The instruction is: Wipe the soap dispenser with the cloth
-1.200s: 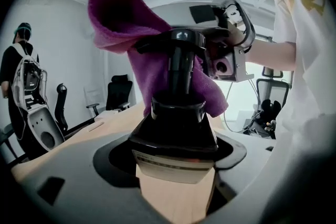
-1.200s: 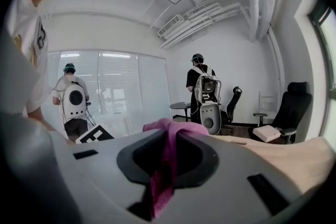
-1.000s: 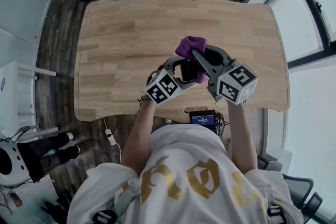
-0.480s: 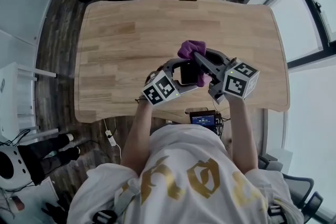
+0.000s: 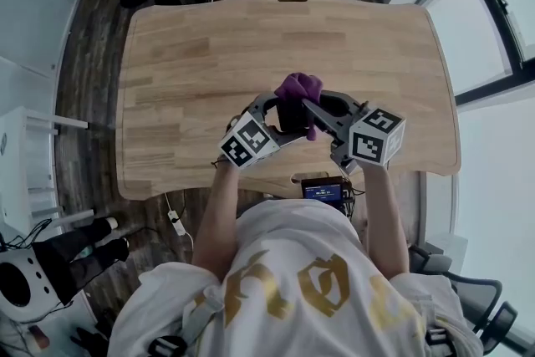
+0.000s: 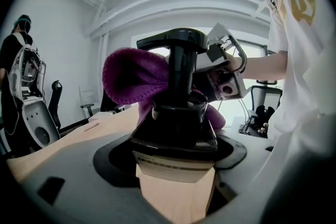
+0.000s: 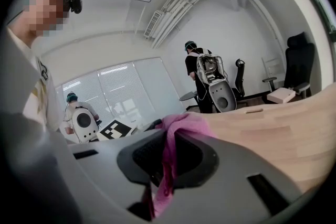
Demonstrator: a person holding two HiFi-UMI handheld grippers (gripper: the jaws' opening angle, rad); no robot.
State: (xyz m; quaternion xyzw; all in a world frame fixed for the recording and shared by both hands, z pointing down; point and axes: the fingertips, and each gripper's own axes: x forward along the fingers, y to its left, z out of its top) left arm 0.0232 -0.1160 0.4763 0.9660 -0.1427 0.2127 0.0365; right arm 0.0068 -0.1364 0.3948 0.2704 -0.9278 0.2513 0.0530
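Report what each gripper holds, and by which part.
Left gripper is shut on the soap dispenser, gripping its body below the black pump top. Right gripper is shut on the purple cloth, pinching a fold, the rest bunched past the jaws.

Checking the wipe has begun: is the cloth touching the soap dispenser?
Touching. The left gripper view shows the cloth wrapped against the soap dispenser at its pump neck, no gap.

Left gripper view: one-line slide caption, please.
Left tool grips the black soap dispenser; right tool holds purple cloth against its pump.
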